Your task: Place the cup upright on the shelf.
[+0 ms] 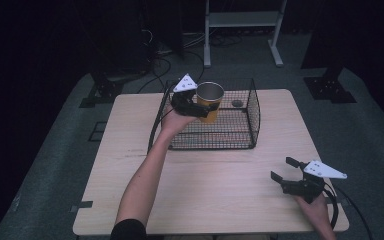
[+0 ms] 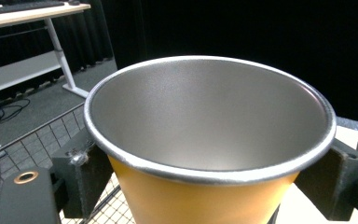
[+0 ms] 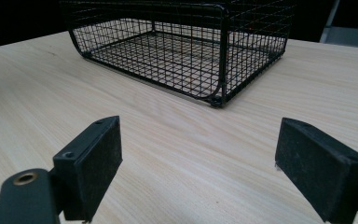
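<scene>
Orange cup (image 1: 210,102) clamped in left hand-held gripper (image 1: 194,107), seemingly above wire basket (image 1: 252,117); right hand-held gripper (image 1: 286,170) agape over bare tabletop (image 1: 215,185).

You are holding a cup (image 1: 210,101) upright above the left part of a black wire basket (image 1: 250,117). The cup is orange on the outside, with a silver metal rim and a dull grey metal inside, and it looks empty. Your left hand-held gripper (image 1: 200,108) clamps its sides just under the rim. The basket is rectangular, open-topped, and rests on the far half of the pale wooden surface (image 1: 215,185).
</scene>
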Motion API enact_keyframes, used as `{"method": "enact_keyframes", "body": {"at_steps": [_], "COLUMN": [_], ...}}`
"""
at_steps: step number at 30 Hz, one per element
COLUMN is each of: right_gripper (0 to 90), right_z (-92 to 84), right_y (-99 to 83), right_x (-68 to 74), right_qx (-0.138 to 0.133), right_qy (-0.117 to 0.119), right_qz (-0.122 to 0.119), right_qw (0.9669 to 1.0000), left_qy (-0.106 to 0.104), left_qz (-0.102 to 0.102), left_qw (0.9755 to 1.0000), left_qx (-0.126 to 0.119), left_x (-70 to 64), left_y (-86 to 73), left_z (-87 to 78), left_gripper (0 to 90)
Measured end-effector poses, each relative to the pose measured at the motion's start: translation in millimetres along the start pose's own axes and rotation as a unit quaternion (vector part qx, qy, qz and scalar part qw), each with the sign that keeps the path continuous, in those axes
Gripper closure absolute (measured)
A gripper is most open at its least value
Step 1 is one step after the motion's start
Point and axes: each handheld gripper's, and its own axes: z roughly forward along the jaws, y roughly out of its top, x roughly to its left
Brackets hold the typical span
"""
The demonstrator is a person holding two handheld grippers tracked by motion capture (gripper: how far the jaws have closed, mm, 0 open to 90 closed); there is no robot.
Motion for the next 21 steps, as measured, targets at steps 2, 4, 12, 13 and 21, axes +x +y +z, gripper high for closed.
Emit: {"method": "enact_keyframes", "body": {"at_steps": [2,4,12,13,21], "right_gripper": [13.6,13.6,13.6,13.6,13.6], "right_z": [0.0,0.0,0.1,0.1,0.0], "right_y": [0.0,0.0,0.0,0.0,0.0], "right_x": [-0.1,-0.2,-0.1,-0.2,-0.4], "right_qx": [0.000,-0.001,-0.002,-0.001,-0.002], "right_qy": [0.001,0.002,0.002,0.002,0.003], "right_qz": [-0.001,0.000,0.001,0.000,0.001], "right_qw": [1.0000,1.0000,1.0000,1.0000,1.0000], "left_qy": [-0.004,-0.009,-0.009,-0.009,0.005], "left_qz": [-0.005,-0.010,-0.014,-0.014,-0.009], "left_qw": [1.0000,0.9999,0.9996,0.9996,0.9995], "left_qx": [0.003,0.010,0.023,0.024,0.031], "left_x": [3.2,5.7,11.7,12.2,18.1], "left_y": [-0.9,-1.5,-5.3,-6.0,-15.1], "left_z": [4.5,8.0,21.3,22.4,33.8], "left_gripper": [14.2,14.2,14.2,14.2,14.2]}}
